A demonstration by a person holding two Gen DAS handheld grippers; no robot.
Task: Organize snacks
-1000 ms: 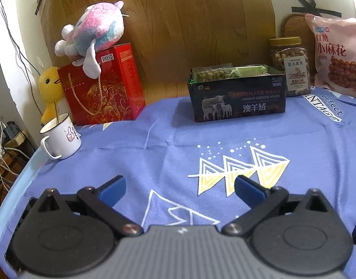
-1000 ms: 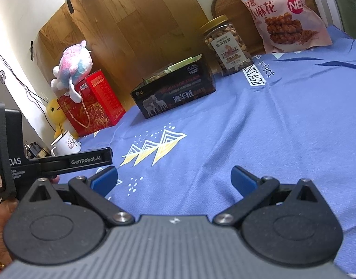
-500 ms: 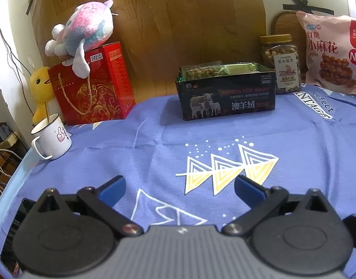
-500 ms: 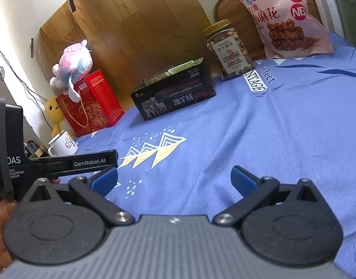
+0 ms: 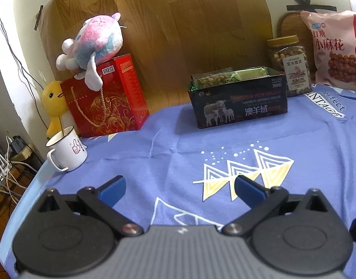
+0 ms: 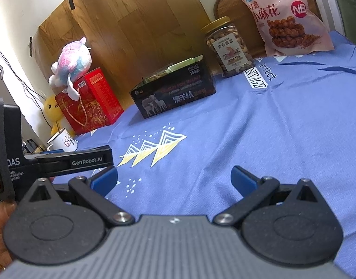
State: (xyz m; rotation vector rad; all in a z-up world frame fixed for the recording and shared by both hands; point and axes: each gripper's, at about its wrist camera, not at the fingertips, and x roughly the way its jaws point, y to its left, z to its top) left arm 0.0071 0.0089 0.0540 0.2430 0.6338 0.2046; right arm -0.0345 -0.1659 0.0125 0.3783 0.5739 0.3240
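- left gripper (image 5: 179, 187) released, empty, over blue cloth (image 5: 178, 158)
- right gripper (image 6: 173, 177) released, empty
- snack tin (image 5: 238, 97) at 12 o'clock; jar (image 5: 288, 64), bag (image 5: 336, 48) at 2

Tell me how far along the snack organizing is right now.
Done: the dark tin already holds some snack packets. In hand: nothing; the left gripper and the right gripper are both open and empty. Left: the nut jar and the pink snack bag stand outside the tin.
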